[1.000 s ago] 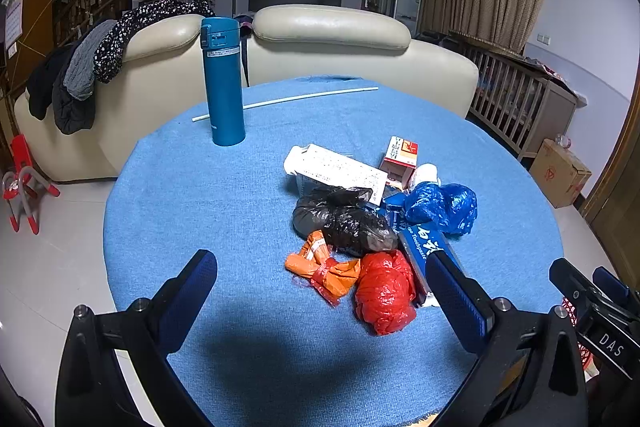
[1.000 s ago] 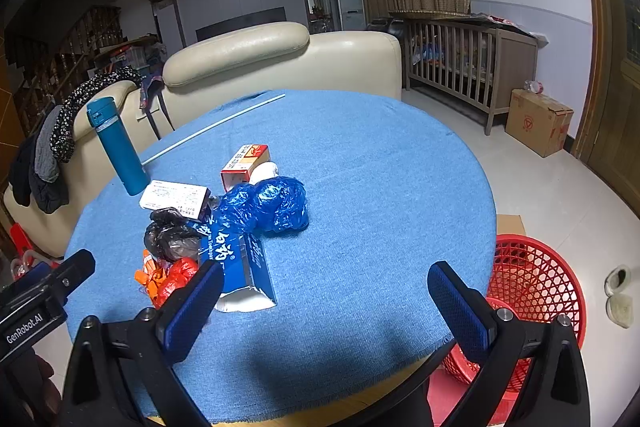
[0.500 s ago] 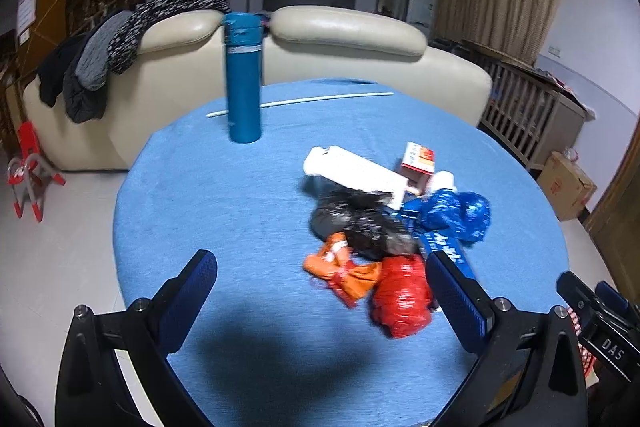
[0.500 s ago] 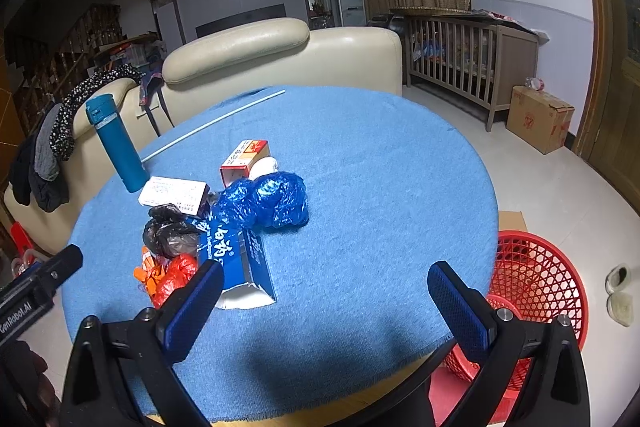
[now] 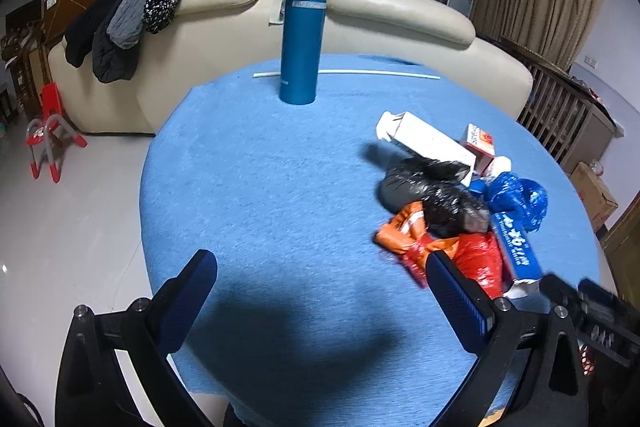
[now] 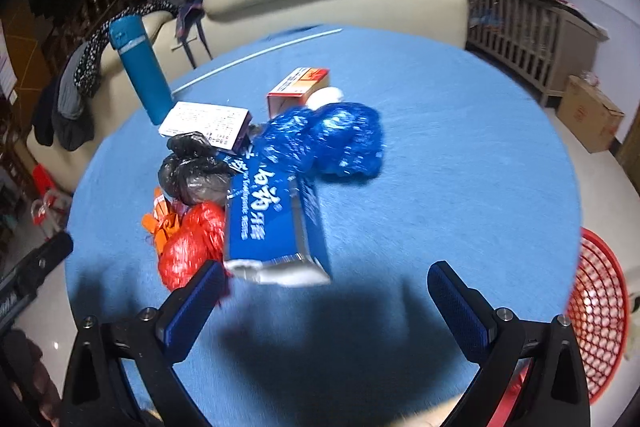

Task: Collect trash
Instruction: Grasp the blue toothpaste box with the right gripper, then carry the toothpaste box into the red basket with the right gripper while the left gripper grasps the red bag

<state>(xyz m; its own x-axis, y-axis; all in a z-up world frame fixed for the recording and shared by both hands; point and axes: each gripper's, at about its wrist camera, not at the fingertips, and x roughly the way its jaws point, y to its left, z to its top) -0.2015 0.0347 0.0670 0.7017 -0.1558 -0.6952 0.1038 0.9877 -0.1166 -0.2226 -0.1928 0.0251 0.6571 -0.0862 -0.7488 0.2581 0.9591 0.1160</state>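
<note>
A pile of trash lies on the round blue table (image 5: 256,187): a blue toothpaste box (image 6: 276,223), a blue plastic bag (image 6: 336,139), a black bag (image 6: 196,173), a red bag (image 6: 192,247), an orange wrapper (image 6: 162,223), a white box (image 6: 206,123) and a small red-and-white box (image 6: 298,87). My right gripper (image 6: 326,291) is open, just in front of the toothpaste box's near end. My left gripper (image 5: 320,279) is open over bare cloth, with the pile (image 5: 452,211) to its right. A red mesh basket (image 6: 596,323) stands on the floor at the right.
A tall blue flask (image 5: 302,35) stands upright at the table's far side, beside a thin white rod (image 5: 372,72). A cream sofa (image 5: 224,39) with clothes draped on it is behind the table. A cardboard box (image 6: 588,115) and a wooden crib (image 6: 528,23) are at the right.
My right gripper has moved forward and left, close to the toothpaste box. My left gripper has swung left, so the pile now sits to its right. Both stay open.
</note>
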